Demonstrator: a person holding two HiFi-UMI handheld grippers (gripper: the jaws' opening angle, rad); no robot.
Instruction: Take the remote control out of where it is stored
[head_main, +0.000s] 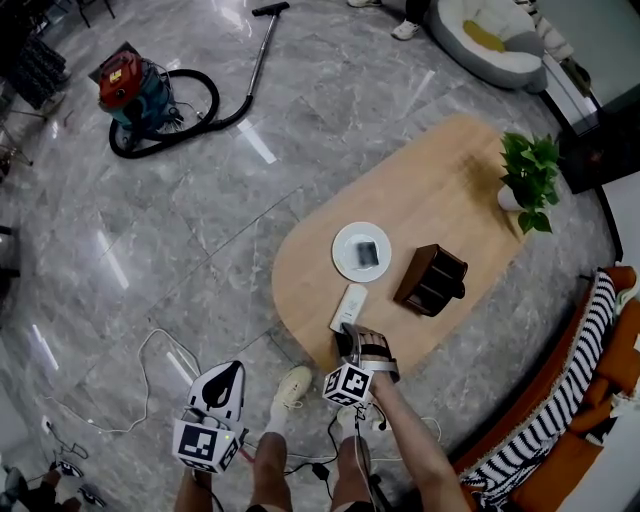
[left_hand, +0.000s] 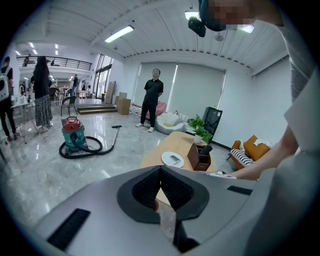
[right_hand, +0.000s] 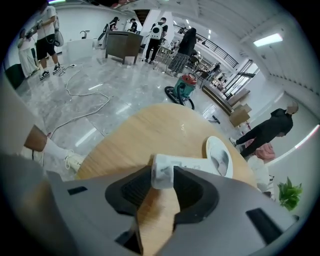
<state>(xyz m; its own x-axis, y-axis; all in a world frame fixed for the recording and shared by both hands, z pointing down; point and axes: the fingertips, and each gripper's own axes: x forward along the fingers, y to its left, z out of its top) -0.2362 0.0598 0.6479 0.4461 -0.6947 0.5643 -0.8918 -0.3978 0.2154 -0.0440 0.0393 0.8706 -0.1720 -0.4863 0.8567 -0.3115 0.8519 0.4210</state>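
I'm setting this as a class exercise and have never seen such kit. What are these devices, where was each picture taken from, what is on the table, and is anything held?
There is no robot: a person holds a two-jaw gripper in each hand. The top-down picture comes from a camera on their head. The other two come from cameras riding on each gripper, looking along its jaws. On the wooden table are a white remote, a white plate with a small dark item, a dark wooden holder and a potted plant. The right gripper has its jaws apart around the remote's near end, apparently not squeezing it. The left gripper is shut and empty, away from the table.
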